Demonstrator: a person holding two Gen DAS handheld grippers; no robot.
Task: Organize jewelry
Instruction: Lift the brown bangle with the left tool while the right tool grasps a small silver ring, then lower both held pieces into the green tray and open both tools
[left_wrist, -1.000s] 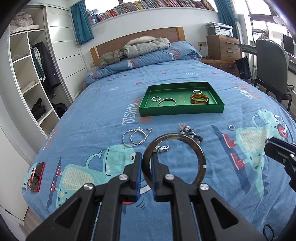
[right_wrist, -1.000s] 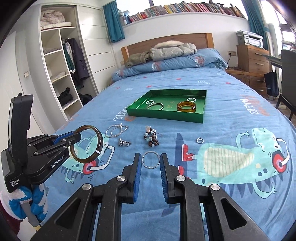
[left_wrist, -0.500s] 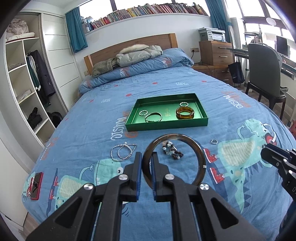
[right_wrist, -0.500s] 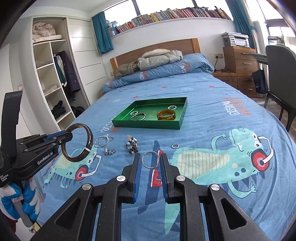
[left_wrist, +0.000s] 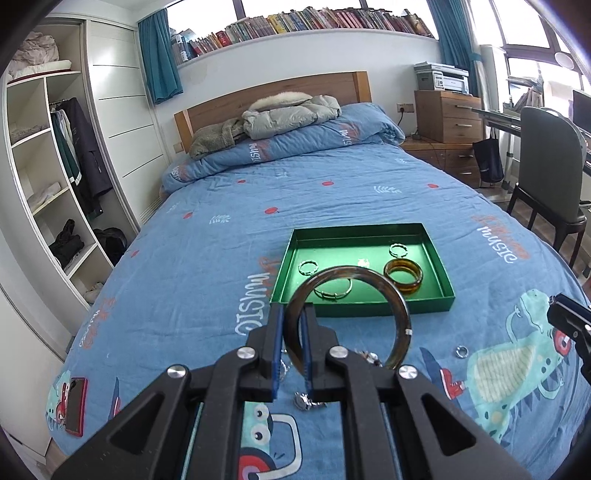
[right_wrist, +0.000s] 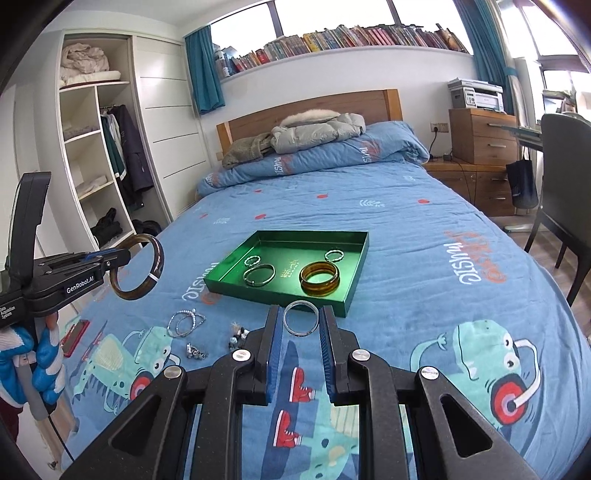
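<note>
Your left hand-held gripper (left_wrist: 291, 343) clamps the dark brown bangle (left_wrist: 373, 280) at frame centre; your right hand-held gripper (right_wrist: 301, 328) clamps the thin silver ring (right_wrist: 301, 318). The green tray (right_wrist: 354, 284) above already holds four pieces; the beaded bracelets (right_wrist: 184, 321) lower left remain on the bed.

Daylight scene, bright and even. Light comes from the windows (left_wrist: 532, 22) top right and above the bookshelf (right_wrist: 351, 35); panes are blown out to white. Soft shadows only: faint ones under the green tray (right_wrist: 347, 295) edge and beneath the right tool (right_wrist: 301, 325) on the bedspread (left_wrist: 332, 195). Mild sheen on the tray floor. Strong fisheye: wardrobe (left_wrist: 55, 166) and walls bow hard, dark vignette in the corners. Centre is sharp; the near tool bodies are slightly soft, as are the frame edges. No obvious motion blur.
</note>
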